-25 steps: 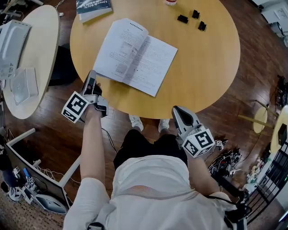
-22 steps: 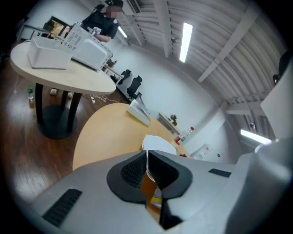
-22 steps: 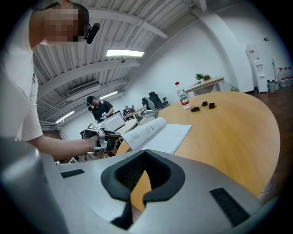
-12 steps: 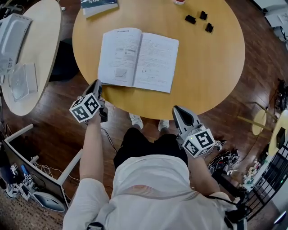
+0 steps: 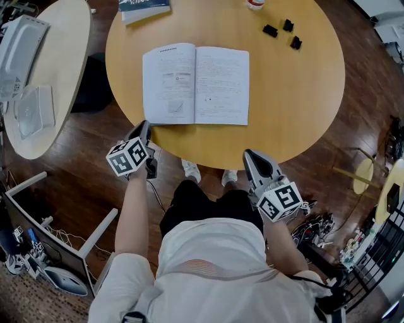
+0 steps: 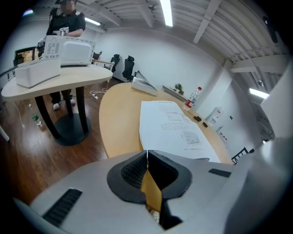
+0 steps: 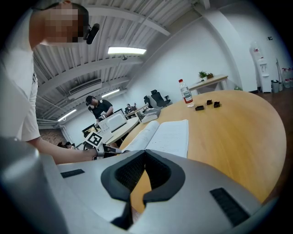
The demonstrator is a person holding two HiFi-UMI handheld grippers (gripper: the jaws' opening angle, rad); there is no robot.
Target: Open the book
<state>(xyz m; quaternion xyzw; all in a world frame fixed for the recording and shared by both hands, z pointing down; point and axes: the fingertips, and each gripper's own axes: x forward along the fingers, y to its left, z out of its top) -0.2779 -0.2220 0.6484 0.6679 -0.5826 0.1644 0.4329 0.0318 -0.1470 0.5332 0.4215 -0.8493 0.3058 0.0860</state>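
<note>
- The book (image 5: 196, 85) lies open and flat on the round wooden tabletop (image 5: 297, 94). It sits on the left half, with its lower edge close to the near edge and its spine running from near to far.
- Both spreads face up and show printed text, so the opening looks done, judging from how the book lies.
- The left hand-held gripper (image 5: 143, 128) hangs off the tabletop, just beyond the near-left edge and apart from the book's near-left corner. Its jaws have just eased a little further shut, the tips meet, and nothing is between them.
- The right hand-held gripper (image 5: 250, 156) is also off the tabletop, just beyond the near edge and to the right of the book. Its jaws are together and empty.
- Handling, as a judgement: this looks like a thin softcover, so it should be light and floppy. It would likely slide on the smooth wood when pushed sideways.
- The single leaves would bend and could crease or tear under a hard pinch.
- The best hold would be at the free outer edge of a page or cover, away from the spine. The other hand-held gripper could press the opposite side down to stop the book skating.
- A second book (image 5: 144, 7) sits at the far-left edge. Three small black pieces (image 5: 282, 35) sit far right, well apart from the open book.
</note>
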